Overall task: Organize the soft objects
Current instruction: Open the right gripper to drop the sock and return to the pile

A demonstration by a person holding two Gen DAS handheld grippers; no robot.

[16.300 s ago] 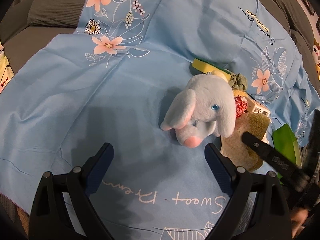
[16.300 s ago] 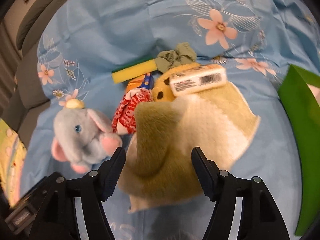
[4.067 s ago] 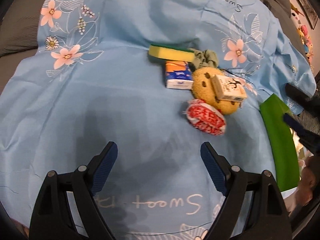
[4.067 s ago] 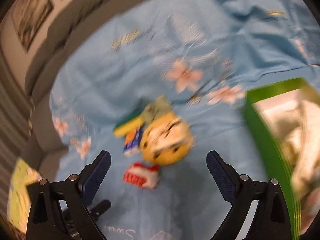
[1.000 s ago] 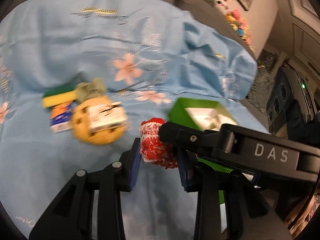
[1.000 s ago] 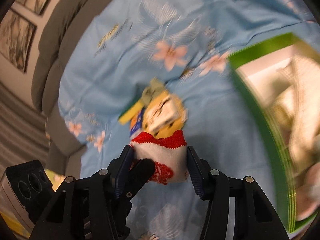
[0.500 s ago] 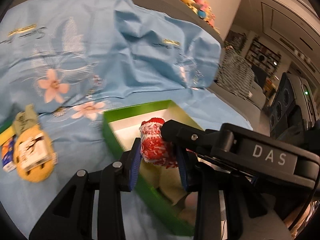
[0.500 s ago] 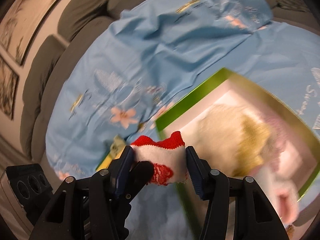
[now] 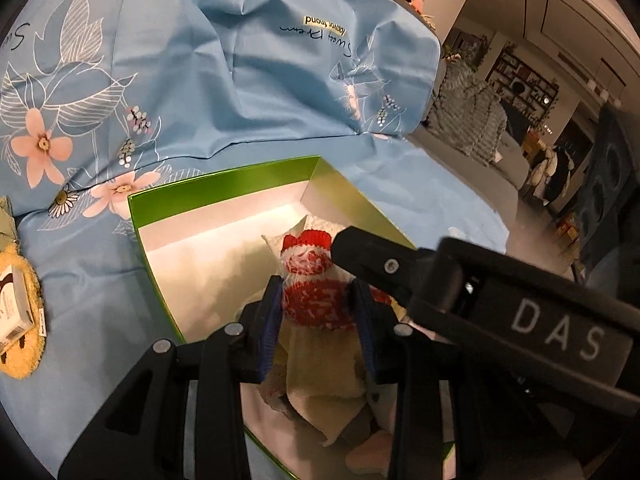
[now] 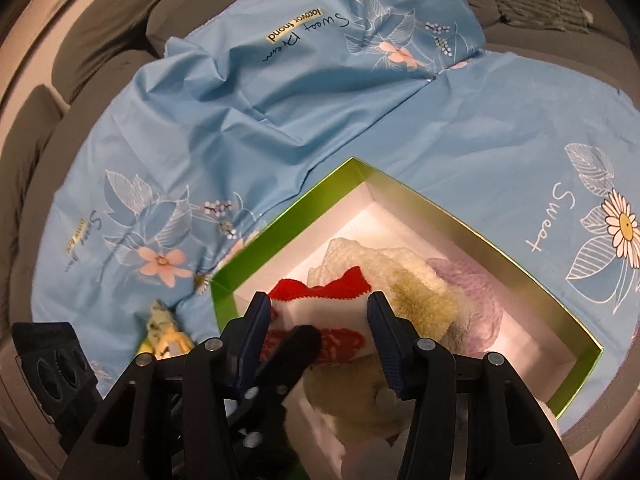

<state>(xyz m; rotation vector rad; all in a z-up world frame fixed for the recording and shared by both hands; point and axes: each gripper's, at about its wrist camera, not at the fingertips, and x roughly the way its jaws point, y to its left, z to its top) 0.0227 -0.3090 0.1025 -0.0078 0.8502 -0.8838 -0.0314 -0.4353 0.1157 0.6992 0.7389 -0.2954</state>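
We hold a small red and white knitted bundle [image 9: 316, 296] over an open green box [image 9: 224, 188] that sits on a light blue flowered sheet [image 9: 200, 60] spread across a grey sofa [image 10: 80, 60]. Both tools grip it at once. The left gripper [image 9: 316, 320] has its two blue-padded fingers [image 9: 269, 320] pressed against either side of the bundle. The right gripper [image 10: 316, 332] comes in from the side and also has its fingers clamped on it, one on each flank, with the bundle's red edge poking up between them.

The box has a white inside. Part of its floor is bare, and the rest holds soft things already put away: a cream and yellow fluffy cloth [image 10: 408, 276] and something pale lilac [image 10: 472, 284] beside it. The bundle hangs just above the cream cloth, inside the line of the box walls.

On the sheet to the left of the box, a round yellow sponge [image 9: 18, 320] lies with a small white carton [image 9: 12, 308] resting on top of it.

We judge this to be the placing step for the bundle. The next move calls for lowering it slightly and spreading both pairs of fingers so it drops onto the pile, then lifting the tools clear of the box walls. Items remaining on the sheet suggest the sorting is not finished.
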